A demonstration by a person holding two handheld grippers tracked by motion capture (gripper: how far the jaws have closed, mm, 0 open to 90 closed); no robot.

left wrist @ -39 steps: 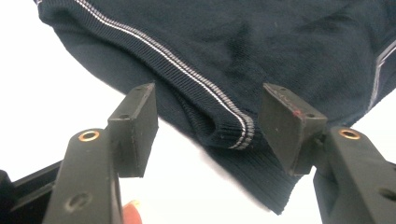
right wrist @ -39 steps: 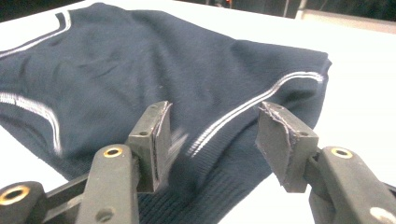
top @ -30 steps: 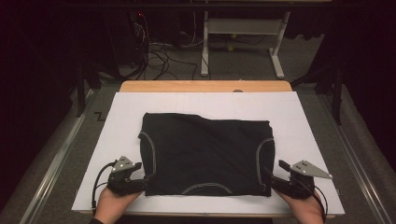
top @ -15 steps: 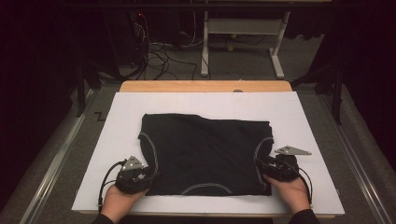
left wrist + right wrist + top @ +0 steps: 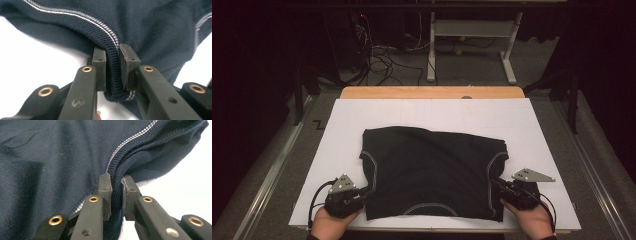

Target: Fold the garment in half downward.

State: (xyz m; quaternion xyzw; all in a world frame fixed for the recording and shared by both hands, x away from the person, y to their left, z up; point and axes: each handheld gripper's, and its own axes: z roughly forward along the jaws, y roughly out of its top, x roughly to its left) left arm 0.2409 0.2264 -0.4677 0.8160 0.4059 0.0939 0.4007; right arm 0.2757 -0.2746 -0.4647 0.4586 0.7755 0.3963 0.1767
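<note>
A dark folded garment (image 5: 432, 172) with pale stitching lies flat on the white board (image 5: 432, 115). At its near left edge my left gripper (image 5: 364, 192) is shut on the ribbed hem; the left gripper view has the garment's hem (image 5: 112, 72) pinched between the two pads (image 5: 99, 67). On the near right edge my right gripper (image 5: 498, 184) is shut on the stitched seam, and the right gripper view has that fold of garment (image 5: 116, 185) squeezed between its pads (image 5: 105, 191). A hand holds each gripper at the table's near edge.
The white board rests on a wooden table (image 5: 432, 92). Beyond it stand a white table frame (image 5: 469, 40) and tangled cables (image 5: 382, 55) on the grey floor. Metal rails (image 5: 272, 170) run along both sides.
Both grippers moved in from beside the garment's near corners onto its side edges and shut on the fabric. The garment's right edge has shifted slightly.
</note>
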